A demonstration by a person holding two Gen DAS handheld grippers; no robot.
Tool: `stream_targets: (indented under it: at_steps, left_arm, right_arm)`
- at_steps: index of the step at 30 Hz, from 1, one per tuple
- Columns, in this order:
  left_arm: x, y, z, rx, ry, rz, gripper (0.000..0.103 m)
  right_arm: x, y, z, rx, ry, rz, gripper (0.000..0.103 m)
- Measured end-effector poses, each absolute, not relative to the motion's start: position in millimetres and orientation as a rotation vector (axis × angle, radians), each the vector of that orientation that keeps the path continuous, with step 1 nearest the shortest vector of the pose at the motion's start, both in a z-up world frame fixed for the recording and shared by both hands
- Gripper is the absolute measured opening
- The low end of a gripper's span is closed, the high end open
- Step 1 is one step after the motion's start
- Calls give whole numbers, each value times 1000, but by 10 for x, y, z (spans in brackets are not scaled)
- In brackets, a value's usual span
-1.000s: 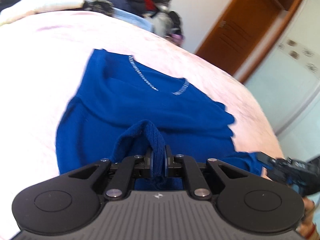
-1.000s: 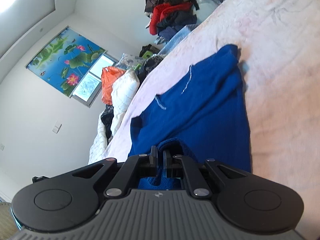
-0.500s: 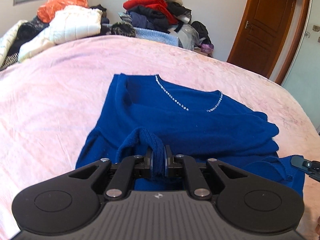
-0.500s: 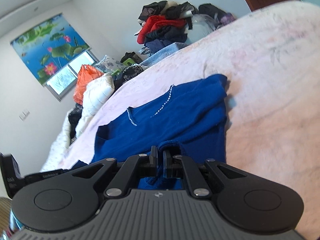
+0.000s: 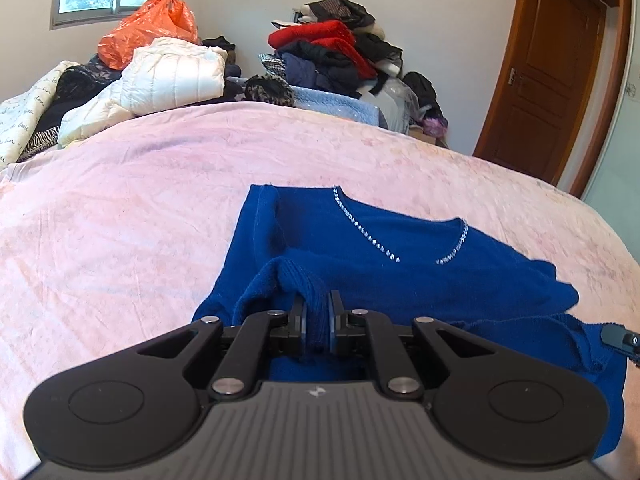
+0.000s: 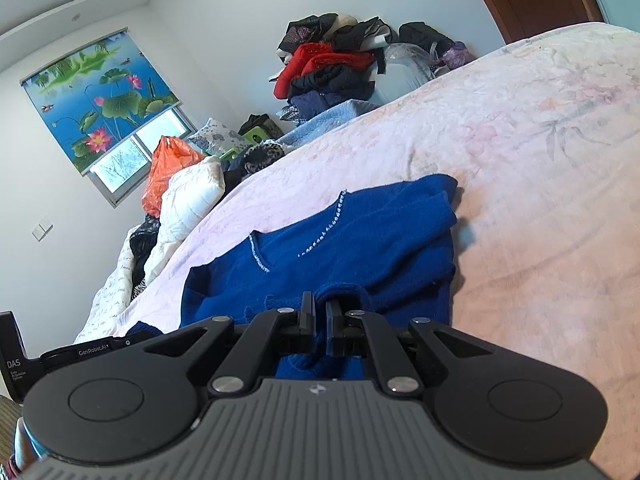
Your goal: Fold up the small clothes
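We found the left gripper (image 5: 316, 314) and right gripper (image 6: 320, 320) each pinching the blue sweater's (image 5: 360, 248) near hem above the bed (image 5: 120, 220), evidently to fold it toward the neckline (image 5: 400, 236).

Surface: bed (image 5: 120, 240), covered by a pink blanket (image 6: 540, 200) with a faint flower print, lightly wrinkled.
On it, near side: blue sweater (image 5: 360, 264) lying mostly flat, neckline with a silver trim facing up, collar toward the far edge; its near hem is lifted off the blanket, sleeves folded in over the body.
On it, far left edge: white puffy jacket (image 5: 172, 76), orange plastic bag (image 5: 152, 28) on top of a dark heap, printed quilt (image 5: 20, 116) at the corner.
On it, far edge middle: light blue blanket (image 5: 332, 100), partly hidden.
Behind: pile of clothes (image 5: 332, 52), red and dark pieces; what it rests on cannot be told.
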State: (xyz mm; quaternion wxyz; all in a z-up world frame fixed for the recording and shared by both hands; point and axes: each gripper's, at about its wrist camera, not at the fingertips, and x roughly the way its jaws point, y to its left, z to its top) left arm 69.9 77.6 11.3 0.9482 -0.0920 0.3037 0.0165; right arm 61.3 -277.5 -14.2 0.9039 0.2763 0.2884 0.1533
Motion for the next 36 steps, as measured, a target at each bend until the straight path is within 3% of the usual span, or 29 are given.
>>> stream_targets:
  at_steps: [22, 36]
  left_arm:
    - [1490, 821, 437, -168, 512, 84, 9]
    - [2401, 767, 182, -87, 576, 112, 10]
  right_arm:
    - [1395, -2710, 121, 502, 491, 284, 10]
    - [2199, -2699, -89, 498, 518, 237, 10]
